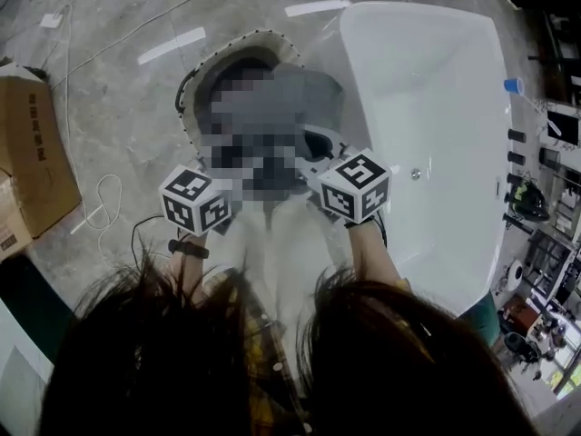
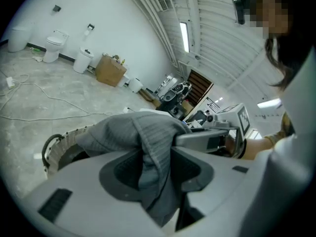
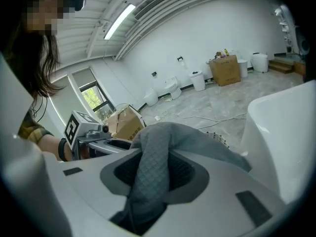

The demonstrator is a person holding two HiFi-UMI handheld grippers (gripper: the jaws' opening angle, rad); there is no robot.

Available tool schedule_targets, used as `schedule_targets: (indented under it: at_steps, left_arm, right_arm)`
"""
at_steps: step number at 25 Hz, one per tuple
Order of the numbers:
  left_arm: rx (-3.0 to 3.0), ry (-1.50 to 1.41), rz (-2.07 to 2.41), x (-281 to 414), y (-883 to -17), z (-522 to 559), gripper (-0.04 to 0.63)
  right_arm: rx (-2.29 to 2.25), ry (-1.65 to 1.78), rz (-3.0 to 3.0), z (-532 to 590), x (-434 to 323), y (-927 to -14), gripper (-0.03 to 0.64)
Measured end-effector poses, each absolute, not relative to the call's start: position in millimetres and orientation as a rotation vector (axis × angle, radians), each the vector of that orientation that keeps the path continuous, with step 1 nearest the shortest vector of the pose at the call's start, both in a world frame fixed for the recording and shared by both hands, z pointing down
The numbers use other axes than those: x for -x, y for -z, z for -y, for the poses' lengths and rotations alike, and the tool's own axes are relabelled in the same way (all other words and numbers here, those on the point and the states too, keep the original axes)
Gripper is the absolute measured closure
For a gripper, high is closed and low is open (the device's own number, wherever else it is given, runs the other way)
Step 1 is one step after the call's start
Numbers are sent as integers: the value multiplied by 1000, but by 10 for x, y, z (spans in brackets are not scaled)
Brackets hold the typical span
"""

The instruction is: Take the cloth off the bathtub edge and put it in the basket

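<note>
Grey cloth (image 1: 309, 87), head view: bunched over the mouth of the round basket (image 1: 238, 41) on the marbled floor (image 1: 118, 107), just beside the outer wall of the white bathtub (image 1: 427, 107); whether it touches basket or tub cannot be told. Nearer the person, the left marker cube (image 1: 195, 200) and the right marker cube (image 1: 356, 187) sit side by side, each with a forearm behind it. A cardboard box (image 1: 32, 153) stands at the left edge, and loose cables (image 1: 107, 198) lie on the floor. Left gripper view: the left gripper (image 2: 155, 169) has its jaws clamped on a ribbed fold of the cloth, which rises from between them and drapes away to the left above the basket's dotted rim. The other gripper is close on the right, and a toilet (image 2: 54, 43) stands by the far wall. Right gripper view: the right gripper (image 3: 148, 174) has its jaws closed on a quilted fold of the same cloth. The fabric hangs down through the gap and spreads right towards the tub wall, with a piece of the basket rim showing just past it.
</note>
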State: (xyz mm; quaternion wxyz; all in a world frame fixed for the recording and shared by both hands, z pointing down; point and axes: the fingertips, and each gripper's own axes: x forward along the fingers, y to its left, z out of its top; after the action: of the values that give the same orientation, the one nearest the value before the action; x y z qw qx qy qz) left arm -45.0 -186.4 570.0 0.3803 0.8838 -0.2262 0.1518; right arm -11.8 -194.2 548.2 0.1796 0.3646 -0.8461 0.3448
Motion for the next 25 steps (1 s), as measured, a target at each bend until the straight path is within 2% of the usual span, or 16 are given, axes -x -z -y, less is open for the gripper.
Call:
schedule_targets:
  at_steps: [9, 17, 25]
  left_arm:
    - [-2220, -351, 692, 1053, -5731, 2181, 416]
    - [-2196, -363, 741, 1134, -5882, 2396, 417]
    - [-2120, -453, 751, 1116, -6381, 2480, 420]
  right_arm:
    - [-932, -983, 2421, 2293, 727, -5528, 477]
    - [-937, -1034, 2409, 2526, 791, -5698, 476]
    - [-918, -1095, 2328, 2639, 761, -6230, 471]
